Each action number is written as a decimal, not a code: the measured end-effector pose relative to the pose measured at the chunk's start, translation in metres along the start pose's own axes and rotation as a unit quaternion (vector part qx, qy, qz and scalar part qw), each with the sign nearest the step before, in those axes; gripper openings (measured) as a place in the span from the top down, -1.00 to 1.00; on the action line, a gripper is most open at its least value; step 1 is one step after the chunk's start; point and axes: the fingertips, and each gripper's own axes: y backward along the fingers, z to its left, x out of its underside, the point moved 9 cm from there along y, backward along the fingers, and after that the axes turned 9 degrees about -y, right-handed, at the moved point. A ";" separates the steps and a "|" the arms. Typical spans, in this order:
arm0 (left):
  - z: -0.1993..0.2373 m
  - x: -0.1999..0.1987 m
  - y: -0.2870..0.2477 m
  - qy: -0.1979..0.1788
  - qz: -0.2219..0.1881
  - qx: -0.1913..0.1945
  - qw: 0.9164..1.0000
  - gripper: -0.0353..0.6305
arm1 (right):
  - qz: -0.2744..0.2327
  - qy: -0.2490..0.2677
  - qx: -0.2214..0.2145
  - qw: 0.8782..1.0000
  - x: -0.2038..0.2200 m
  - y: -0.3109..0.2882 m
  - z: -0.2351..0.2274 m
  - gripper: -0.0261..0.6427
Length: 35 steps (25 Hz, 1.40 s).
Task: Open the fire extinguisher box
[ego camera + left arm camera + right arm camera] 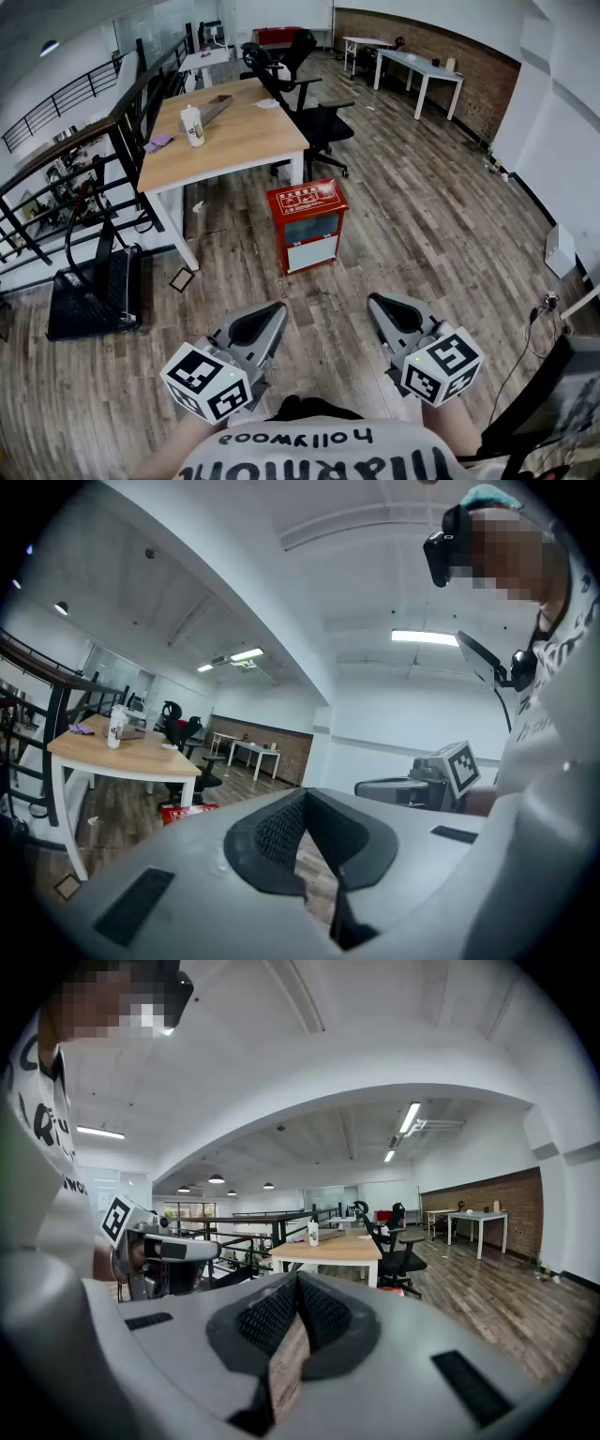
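A black railing [84, 141] runs along the far left edge of the room. Next to it stands a wooden table [234, 141] with a white bottle [192, 125] upright near its left side. Low in the head view, the left gripper [272, 314] is held level over the wooden floor [422, 206]. Its jaws are closed tip to tip with nothing between them. Ahead of both grippers and well apart from them, the red fire extinguisher box [307, 225] stands upright on the floor, just beside the table's near right leg, with its front door closed. A black office chair [314, 122] sits at the table's right edge. The right gripper [382, 307] tilts slightly downward, and its jaws also meet at the tips and are empty.
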 end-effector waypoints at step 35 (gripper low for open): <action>0.058 0.003 -0.013 0.000 -0.021 0.053 0.998 0.88 | -0.089 -0.053 0.061 0.993 -0.004 -0.015 -0.001 0.89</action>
